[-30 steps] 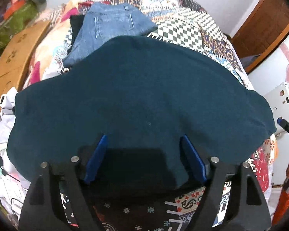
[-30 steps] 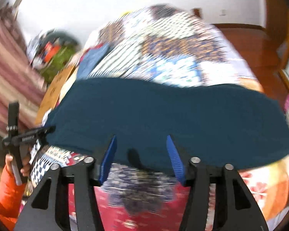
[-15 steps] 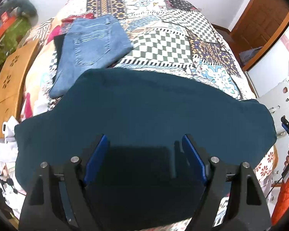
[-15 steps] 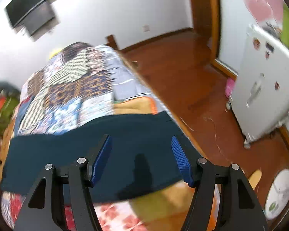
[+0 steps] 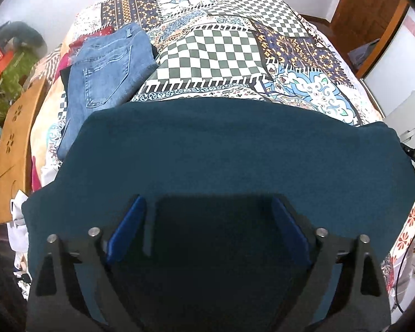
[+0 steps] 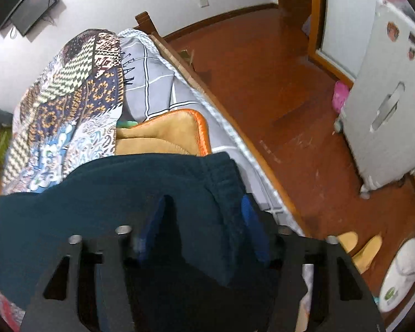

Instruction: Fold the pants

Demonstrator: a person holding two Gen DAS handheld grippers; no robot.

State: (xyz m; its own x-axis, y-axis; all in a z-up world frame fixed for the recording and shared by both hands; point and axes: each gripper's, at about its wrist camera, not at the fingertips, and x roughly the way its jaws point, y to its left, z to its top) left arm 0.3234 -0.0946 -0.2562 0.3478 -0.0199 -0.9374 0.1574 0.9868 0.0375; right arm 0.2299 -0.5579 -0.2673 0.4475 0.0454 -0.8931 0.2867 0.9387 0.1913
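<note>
Patchwork bedding is covering the whole bed (image 5: 215,52), and the dark teal pants (image 5: 221,149) are lying flat across its near end, filling the lower half of both views.

Nearest me, the left gripper (image 5: 207,221) is hanging over the cloth with its blue pads spread wide and nothing between them but shadow. The right gripper (image 6: 203,218) is sitting at the pants' end by the bed's side edge, jaws parted, with a ridge of teal fabric rising between the pads; whether the cloth is actually being pinched I cannot tell.

What is worrying me: that end is lying right at the mattress (image 6: 179,94) edge, at about 3 o'clock from the right gripper, so a loose pick-up could be letting the cloth slide off toward the wooden floor (image 6: 276,83). With the left jaws gripping nothing, one-handed lifting would probably be dragging the far end and skewing the fold.

Further out, the left view is showing folded blue jeans (image 5: 105,66) at 11 o'clock, just beyond the teal pants and seemingly tucked under their edge, and a wooden board (image 5: 16,144) at 9 o'clock. The right view is missing those, but is showing an orange-trimmed cushion (image 6: 163,135) at 12 o'clock, a white fridge (image 6: 387,110) at 2 o'clock and a wall-mounted television (image 6: 27,2) far off.
</note>
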